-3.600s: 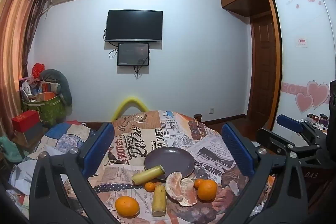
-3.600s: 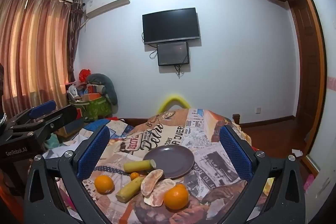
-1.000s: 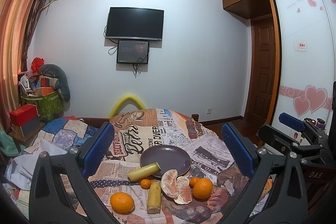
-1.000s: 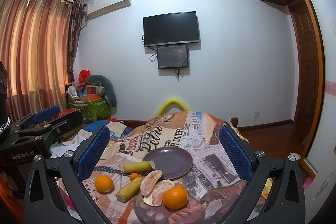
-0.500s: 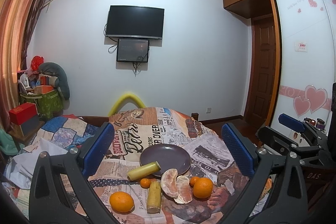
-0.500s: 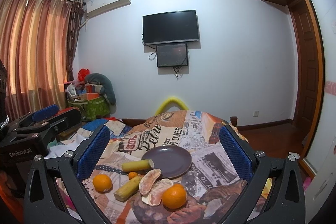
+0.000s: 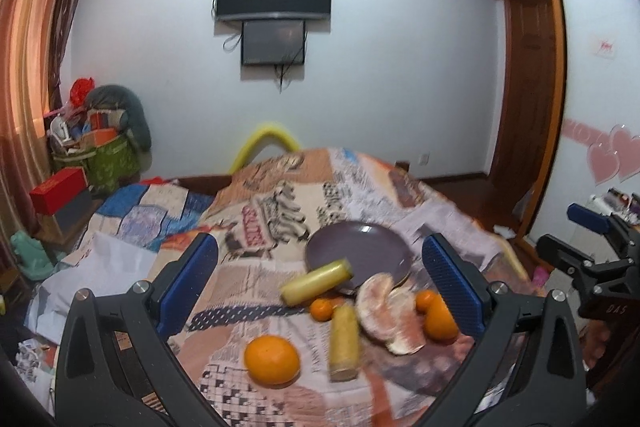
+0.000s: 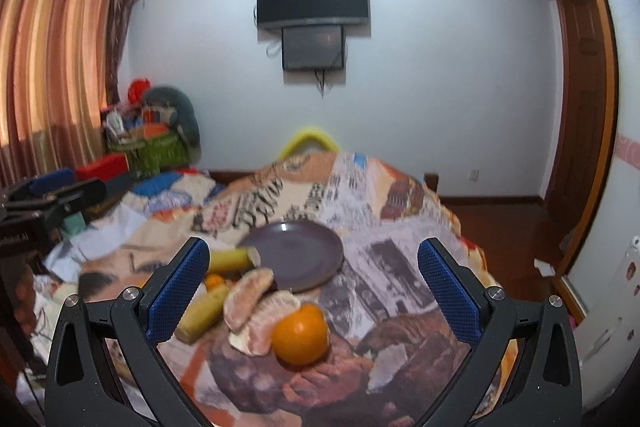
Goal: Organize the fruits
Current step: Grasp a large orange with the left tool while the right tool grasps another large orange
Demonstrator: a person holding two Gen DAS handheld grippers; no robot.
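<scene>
plate (image 8: 296, 255) rim – cane piece (image 8: 234, 258) leaning (pomelo (image 8: 260, 307) near) | both grippers agape

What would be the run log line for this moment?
left gripper: open, empty | right gripper: open, empty | plate: bare | fruits: beside plate

Dim, motion-blurred, fisheye-warped edges

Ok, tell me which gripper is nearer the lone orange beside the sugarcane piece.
Left. The left gripper has the lone orange low between its open fingers; from the right gripper it lies off left, hidden behind its left finger.
</scene>
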